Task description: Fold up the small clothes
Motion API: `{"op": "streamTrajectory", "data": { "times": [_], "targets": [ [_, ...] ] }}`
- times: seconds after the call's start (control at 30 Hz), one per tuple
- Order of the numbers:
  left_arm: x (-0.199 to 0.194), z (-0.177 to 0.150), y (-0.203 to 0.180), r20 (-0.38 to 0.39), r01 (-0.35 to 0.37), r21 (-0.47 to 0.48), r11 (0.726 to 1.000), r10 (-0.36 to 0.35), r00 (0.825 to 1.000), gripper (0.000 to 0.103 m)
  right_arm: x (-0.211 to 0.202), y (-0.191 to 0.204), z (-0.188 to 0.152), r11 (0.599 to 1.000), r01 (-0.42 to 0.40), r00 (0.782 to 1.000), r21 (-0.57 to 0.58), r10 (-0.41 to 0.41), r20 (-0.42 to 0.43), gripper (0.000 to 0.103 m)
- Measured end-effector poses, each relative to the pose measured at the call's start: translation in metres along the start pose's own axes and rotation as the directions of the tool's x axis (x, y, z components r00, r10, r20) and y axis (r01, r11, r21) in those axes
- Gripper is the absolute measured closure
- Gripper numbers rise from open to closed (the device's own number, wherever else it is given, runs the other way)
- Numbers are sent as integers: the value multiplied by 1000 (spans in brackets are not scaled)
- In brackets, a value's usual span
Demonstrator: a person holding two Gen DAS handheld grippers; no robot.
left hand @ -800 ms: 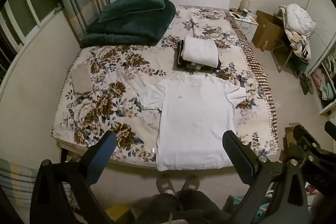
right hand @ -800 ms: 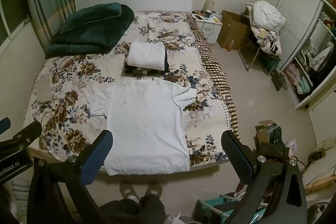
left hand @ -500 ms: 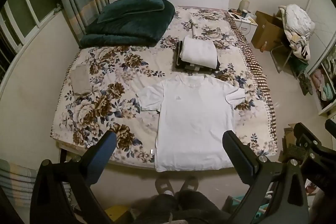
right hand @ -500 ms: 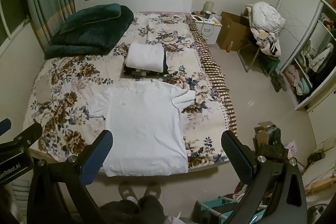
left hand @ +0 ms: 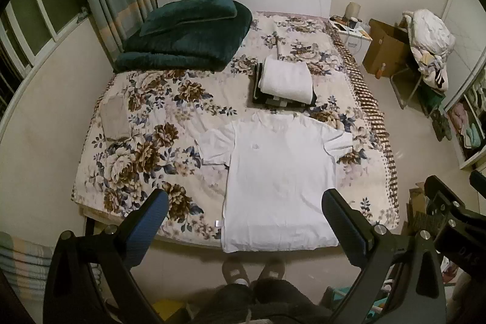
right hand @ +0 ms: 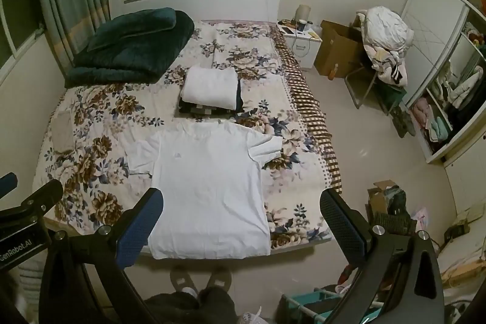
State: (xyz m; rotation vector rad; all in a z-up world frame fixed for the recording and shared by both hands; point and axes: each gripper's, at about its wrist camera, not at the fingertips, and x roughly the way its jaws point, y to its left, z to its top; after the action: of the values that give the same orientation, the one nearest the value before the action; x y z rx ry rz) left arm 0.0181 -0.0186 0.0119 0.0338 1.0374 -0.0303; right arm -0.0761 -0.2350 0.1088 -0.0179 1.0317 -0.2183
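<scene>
A white T-shirt lies flat and spread out, front up, at the near edge of the floral bed; it also shows in the right wrist view. My left gripper is open and empty, held high above the shirt's hem. My right gripper is open and empty, also high above the hem. A stack of folded clothes with a white piece on top sits beyond the collar; it also shows in the right wrist view.
A folded dark green blanket lies at the bed's far left. A small grey cloth lies near the left edge. A nightstand, cardboard box, laden chair and open wardrobe stand right. My feet are by the bed.
Both grippers have drifted slightly, so the bed and shirt sit a little lower and closer in view. Both stay open; the shirt has not moved.
</scene>
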Motion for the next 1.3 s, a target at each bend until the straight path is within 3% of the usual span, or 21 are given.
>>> {"op": "streamTrajectory", "data": {
  "times": [0.4, 0.57, 1.3],
  "targets": [
    [3, 2, 2, 4, 2, -5, 1000, -2, 1000, 0, 0, -1, -2, 1000, 2, 1000, 2, -2, 4, 0],
    [2, 3, 1, 7, 4, -8, 1000, -4, 1000, 0, 2, 3, 23, 1000, 0, 1000, 0, 0, 4, 0],
    [2, 4, 2, 10, 9, -8, 1000, -9, 1000, 0, -6, 6, 30, 1000, -1, 1000, -1, 1, 14, 0]
  ]
}}
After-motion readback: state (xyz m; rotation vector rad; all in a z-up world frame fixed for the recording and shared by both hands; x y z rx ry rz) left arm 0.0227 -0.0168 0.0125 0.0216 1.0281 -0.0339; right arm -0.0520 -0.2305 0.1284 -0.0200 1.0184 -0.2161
